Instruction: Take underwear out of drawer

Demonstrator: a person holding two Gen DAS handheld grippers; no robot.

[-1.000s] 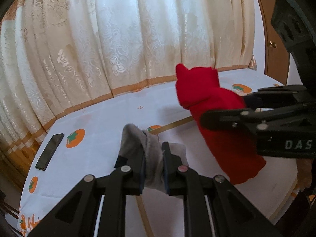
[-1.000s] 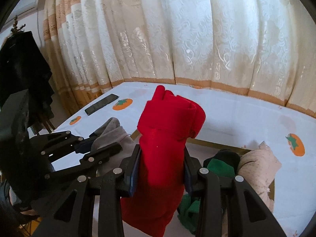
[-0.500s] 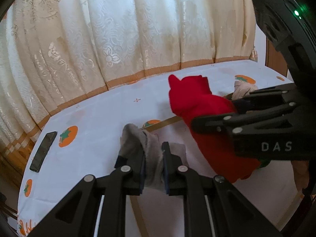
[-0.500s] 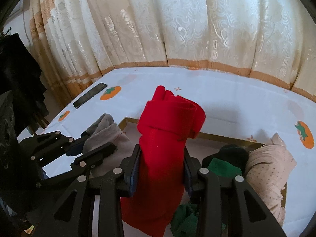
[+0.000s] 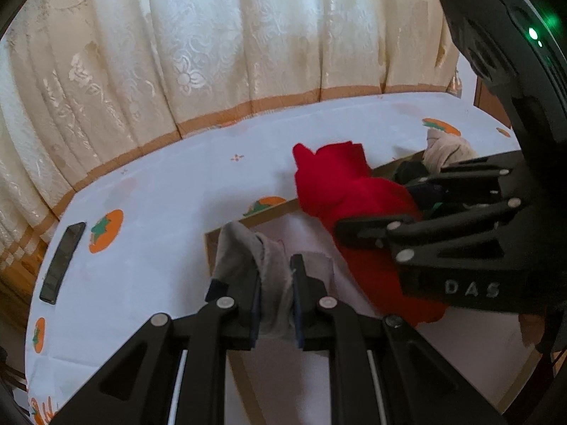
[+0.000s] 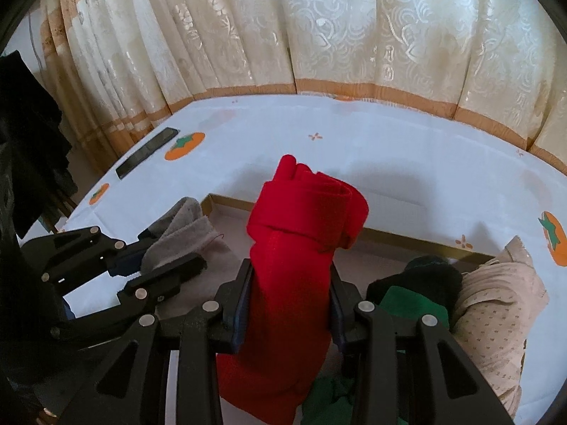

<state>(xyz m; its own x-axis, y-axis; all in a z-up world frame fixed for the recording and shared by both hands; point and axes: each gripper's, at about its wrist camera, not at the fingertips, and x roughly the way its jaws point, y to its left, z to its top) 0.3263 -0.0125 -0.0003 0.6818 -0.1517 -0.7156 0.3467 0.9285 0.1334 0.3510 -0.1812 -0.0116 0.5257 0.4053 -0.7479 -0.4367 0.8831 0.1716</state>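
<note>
Your left wrist camera looks down along its own fingers [image 5: 276, 294] at close range, facing the curtain [image 5: 212, 35] across the top of the frame. The other gripper [image 5: 372, 233] fills its right side. Your right wrist camera faces the same curtain [image 6: 319, 17], tilted down likewise, with the left gripper [image 6: 170, 265] at lower left. Both views share the tablecloth [image 5: 159, 194] [image 6: 389, 141], phone [image 5: 63, 262] [image 6: 147, 157] and drawer rim [image 5: 269, 212] [image 6: 389, 239].
</note>
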